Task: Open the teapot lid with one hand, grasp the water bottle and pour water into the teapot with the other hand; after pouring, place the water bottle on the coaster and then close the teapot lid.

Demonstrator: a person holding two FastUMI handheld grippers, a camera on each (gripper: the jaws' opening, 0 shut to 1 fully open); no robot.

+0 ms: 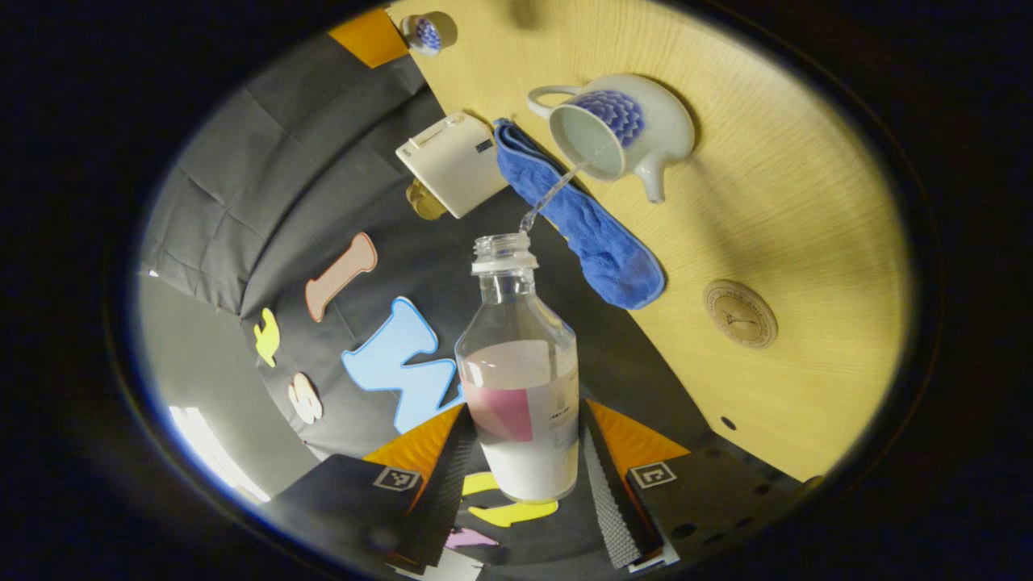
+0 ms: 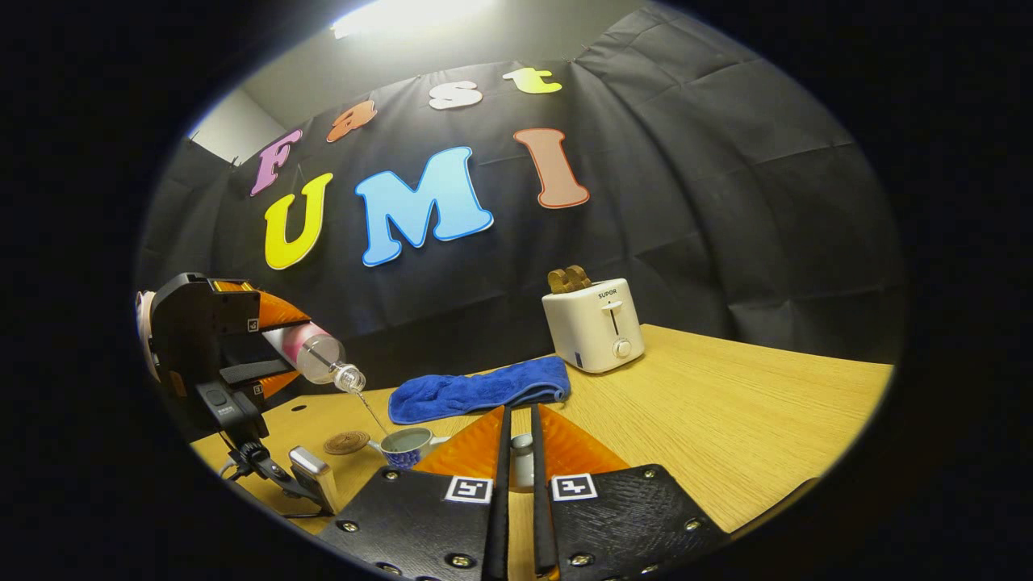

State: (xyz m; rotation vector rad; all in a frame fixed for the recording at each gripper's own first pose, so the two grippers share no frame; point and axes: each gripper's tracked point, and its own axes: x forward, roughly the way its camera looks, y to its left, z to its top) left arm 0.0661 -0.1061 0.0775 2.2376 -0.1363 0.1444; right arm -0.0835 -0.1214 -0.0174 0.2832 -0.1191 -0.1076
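Left gripper (image 1: 529, 452): we saw its fingers pressed on either side of the bottle (image 1: 523, 387), low on the body. In the right gripper view the same gripper (image 2: 266, 355) held the bottle tipped, neck down, over the teapot.

Right gripper (image 2: 518, 464): we saw the fingers nearly together, with a small pale object, seemingly the lid (image 2: 523, 460), pinched in the narrow gap. We could not tell for sure what it was, since most of it was hidden.

Bottle: clear and uncapped, with a white-and-pink label; its small print was too fine for us to read.

Water (image 1: 557, 190): we saw a thin stream running from the bottle mouth into the open teapot.

Teapot (image 1: 637, 125): white with a blue flower pattern, it stood on the table (image 1: 807, 202) with no lid on it, just beside the cloth.

Coaster (image 1: 740, 313): round and wooden with a faint mark we could not read, it lay bare on the table, apart from the teapot.

Cloth (image 1: 597, 234): blue, folded long, between the teapot and the toaster.

Toaster (image 2: 595, 327): white, with toast in its slots and a brand name printed on its end.

Cup (image 1: 423, 34): we noted a small blue-patterned piece at the table's far corner.
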